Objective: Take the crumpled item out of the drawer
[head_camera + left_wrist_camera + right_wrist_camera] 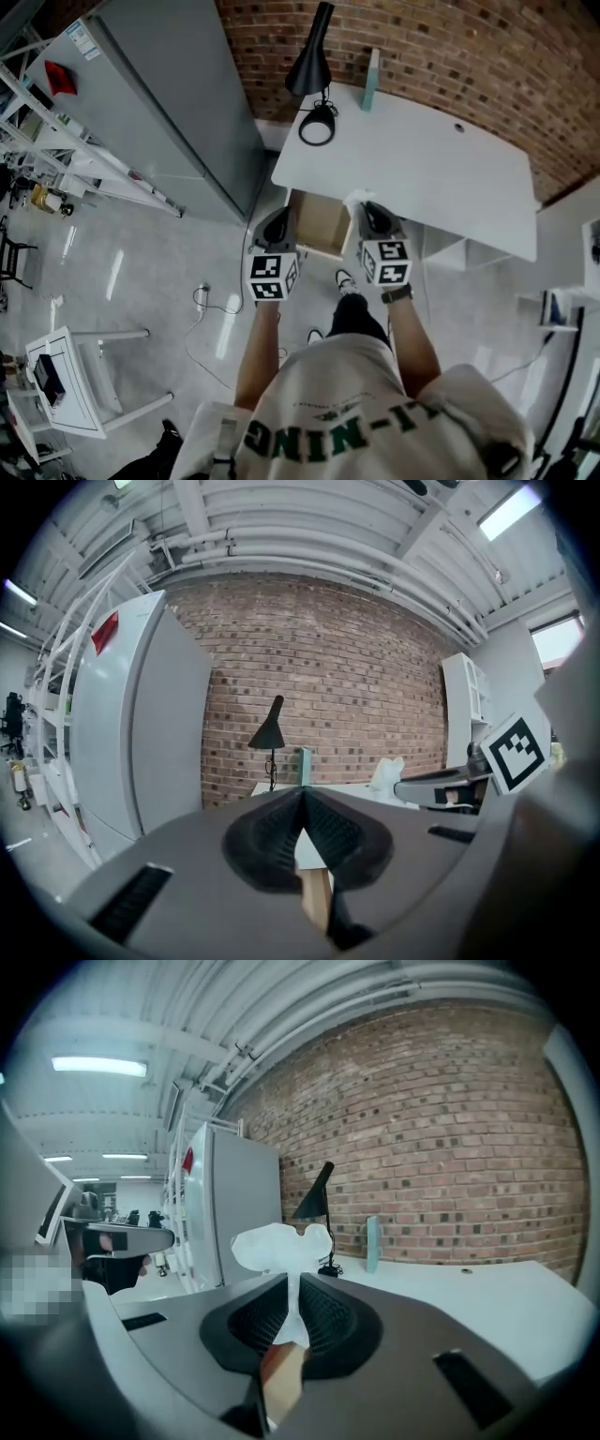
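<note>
Right fingers [330,1321] tight on crumpled item [279,1246], level, toward brick wall [450,1147].

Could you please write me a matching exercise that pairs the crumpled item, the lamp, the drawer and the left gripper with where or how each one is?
Things:
1. crumpled item
2. lamp
3. drawer
4. left gripper

Places or states:
A. pulled open under the desk
B. jaws together, nothing between them
C. pinched by the right gripper
D. standing on the desk's far corner by the brick wall

Pairs: 1-C, 2-D, 3-A, 4-B
</note>
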The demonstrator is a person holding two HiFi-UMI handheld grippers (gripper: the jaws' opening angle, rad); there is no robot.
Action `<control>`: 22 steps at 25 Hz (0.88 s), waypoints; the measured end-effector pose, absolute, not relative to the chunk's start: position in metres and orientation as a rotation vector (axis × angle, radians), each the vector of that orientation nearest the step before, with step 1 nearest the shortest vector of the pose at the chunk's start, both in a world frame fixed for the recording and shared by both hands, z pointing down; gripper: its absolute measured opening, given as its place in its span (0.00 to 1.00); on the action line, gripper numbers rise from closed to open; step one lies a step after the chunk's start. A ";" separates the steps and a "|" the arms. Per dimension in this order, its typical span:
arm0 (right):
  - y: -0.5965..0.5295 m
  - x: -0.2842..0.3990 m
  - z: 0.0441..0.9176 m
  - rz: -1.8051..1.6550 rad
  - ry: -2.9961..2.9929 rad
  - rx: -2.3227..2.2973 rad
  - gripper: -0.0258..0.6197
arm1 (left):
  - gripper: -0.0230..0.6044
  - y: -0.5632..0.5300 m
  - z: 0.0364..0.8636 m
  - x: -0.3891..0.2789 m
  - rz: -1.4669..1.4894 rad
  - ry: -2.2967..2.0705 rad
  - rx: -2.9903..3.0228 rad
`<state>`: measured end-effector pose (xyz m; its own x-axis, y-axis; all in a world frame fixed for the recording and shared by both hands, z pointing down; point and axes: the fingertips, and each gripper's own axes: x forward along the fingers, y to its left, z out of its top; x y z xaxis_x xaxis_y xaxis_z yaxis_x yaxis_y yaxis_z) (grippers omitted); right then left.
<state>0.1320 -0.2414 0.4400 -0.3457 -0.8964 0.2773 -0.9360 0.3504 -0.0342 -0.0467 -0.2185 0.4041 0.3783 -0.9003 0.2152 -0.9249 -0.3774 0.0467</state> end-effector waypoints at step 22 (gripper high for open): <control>-0.190 0.137 0.383 0.190 -2.487 1.720 0.10 | 0.03 -0.182 0.362 -0.031 0.145 -1.702 2.519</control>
